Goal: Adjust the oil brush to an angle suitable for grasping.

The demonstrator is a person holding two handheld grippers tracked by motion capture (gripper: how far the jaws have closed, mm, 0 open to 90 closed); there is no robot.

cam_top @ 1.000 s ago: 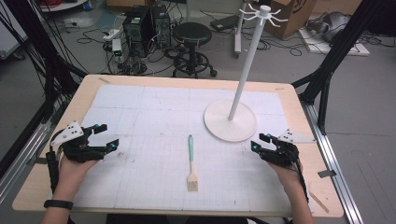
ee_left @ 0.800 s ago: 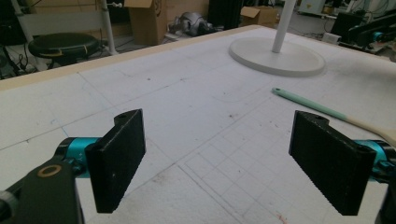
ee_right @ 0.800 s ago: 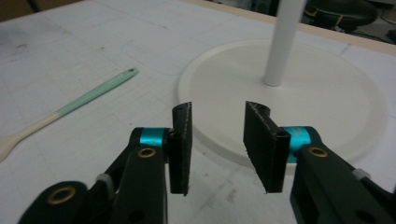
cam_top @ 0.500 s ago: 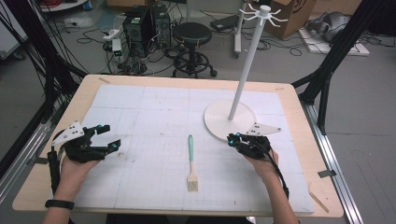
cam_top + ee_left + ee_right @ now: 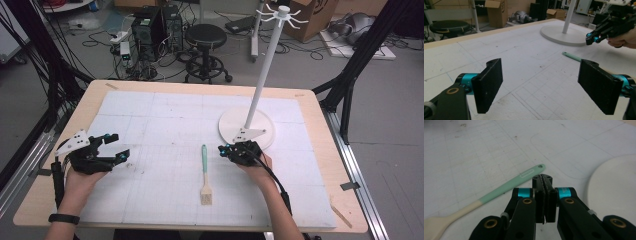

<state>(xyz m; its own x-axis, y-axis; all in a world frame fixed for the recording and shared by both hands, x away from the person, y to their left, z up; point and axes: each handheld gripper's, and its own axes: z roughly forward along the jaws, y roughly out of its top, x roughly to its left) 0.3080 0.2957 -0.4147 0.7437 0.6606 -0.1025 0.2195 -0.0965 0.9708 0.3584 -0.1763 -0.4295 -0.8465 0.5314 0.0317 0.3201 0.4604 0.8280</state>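
A pastry brush (image 5: 204, 170) with a mint-green handle and cream head lies on the white mat, handle pointing away from me. My right gripper (image 5: 222, 149) hovers just right of the handle's far end, jaws shut on nothing. In the right gripper view the brush (image 5: 506, 186) lies to the left of the closed right gripper (image 5: 542, 178), its handle tip close to the jaw tips. My left gripper (image 5: 116, 147) stays near the table's left edge, open and empty. In the left gripper view the brush handle (image 5: 572, 56) shows between the wide-apart pads of the left gripper (image 5: 544, 85).
A white hook stand (image 5: 262, 65) rises from a round white base (image 5: 262, 127) right behind my right gripper. The mat (image 5: 165, 125) covers most of the wooden table (image 5: 320, 107). A stool and cables sit on the floor beyond the far edge.
My right gripper has travelled left from the table's right side to the brush handle's far end. The left gripper has barely moved.
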